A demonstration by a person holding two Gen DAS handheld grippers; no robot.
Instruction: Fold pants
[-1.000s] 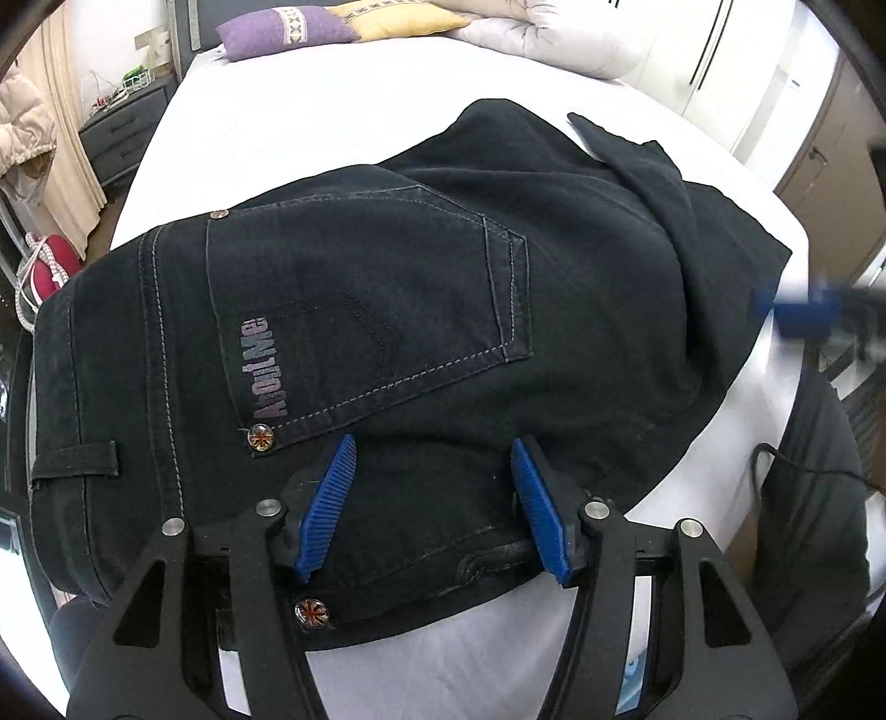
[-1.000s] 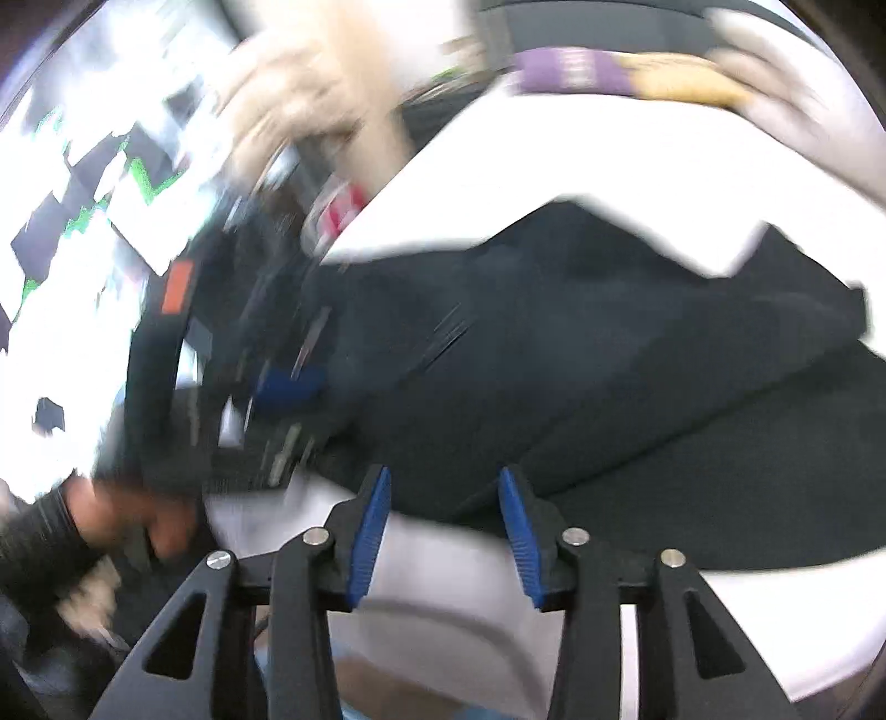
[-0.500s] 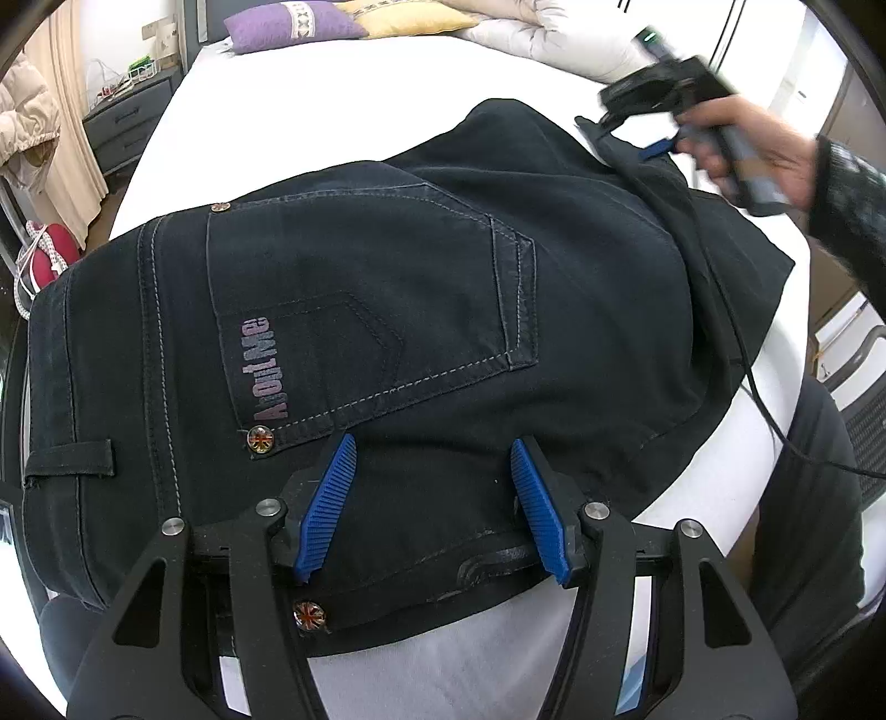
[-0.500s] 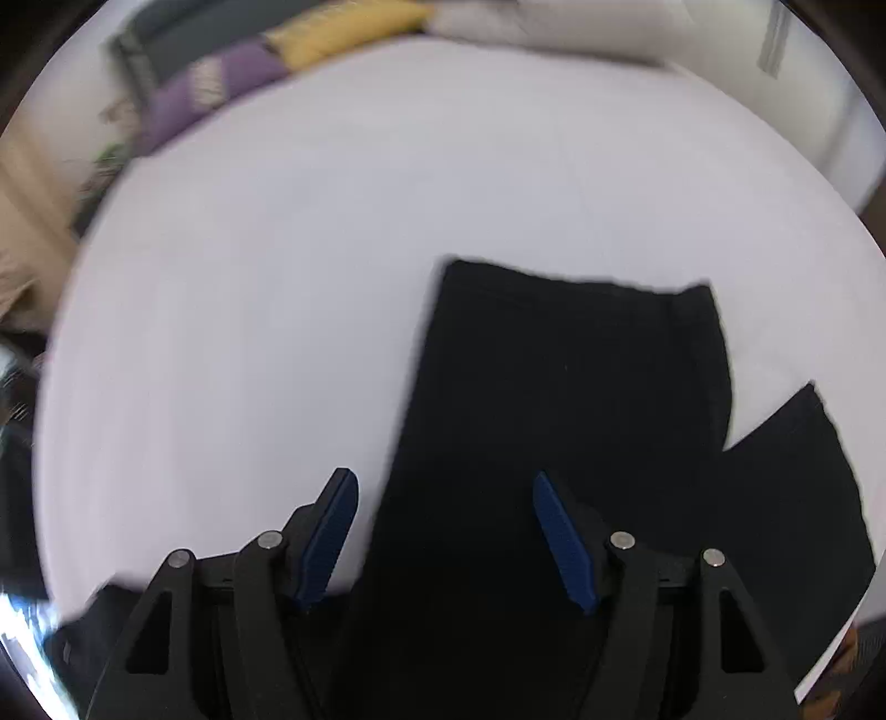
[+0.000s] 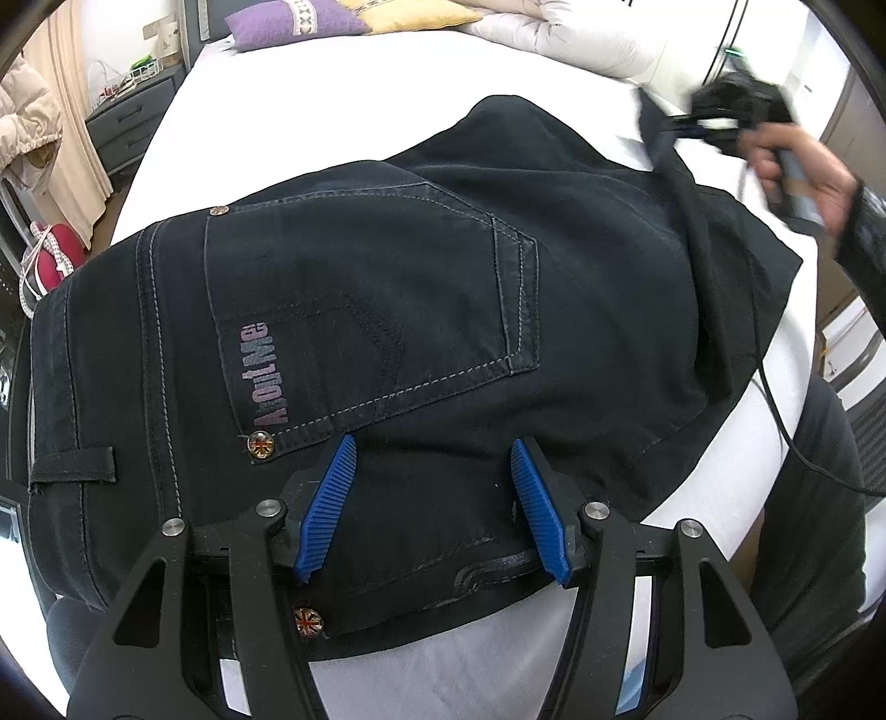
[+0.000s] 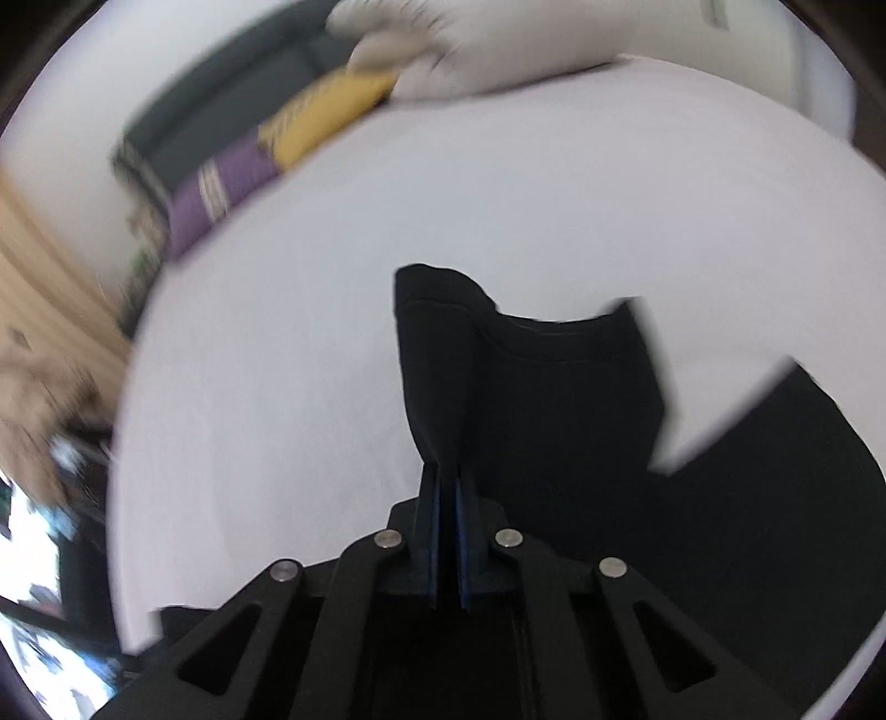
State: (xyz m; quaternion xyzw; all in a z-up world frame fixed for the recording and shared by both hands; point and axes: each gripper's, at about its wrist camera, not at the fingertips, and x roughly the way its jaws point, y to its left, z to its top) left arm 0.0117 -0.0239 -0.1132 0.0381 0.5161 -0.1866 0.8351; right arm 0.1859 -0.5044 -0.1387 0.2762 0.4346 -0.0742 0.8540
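Black jeans point(image 5: 387, 310) lie on the white bed point(image 5: 332, 99), back pocket and waistband up, waist to the left. My left gripper point(image 5: 432, 498) hovers open over the seat by the lower pocket rivet, blue pads apart, nothing pinched. At the far right a hand point(image 5: 797, 177) holds my right gripper point(image 5: 686, 124), which has a leg end raised off the sheet. In the right wrist view that gripper point(image 6: 448, 487) is shut on the pants leg point(image 6: 526, 387), and the hem stands up in front of the pads.
Purple point(image 5: 288, 19), yellow point(image 5: 410, 14) and white point(image 5: 581, 39) pillows line the head of the bed. A dark nightstand point(image 5: 133, 122) stands at the left. A black cable point(image 5: 775, 399) hangs off the right edge. White sheet point(image 6: 332, 332) stretches beyond the leg.
The right gripper swung from the near side to the leg end, closed on it and lifted it. The left gripper stayed where it was, still open.
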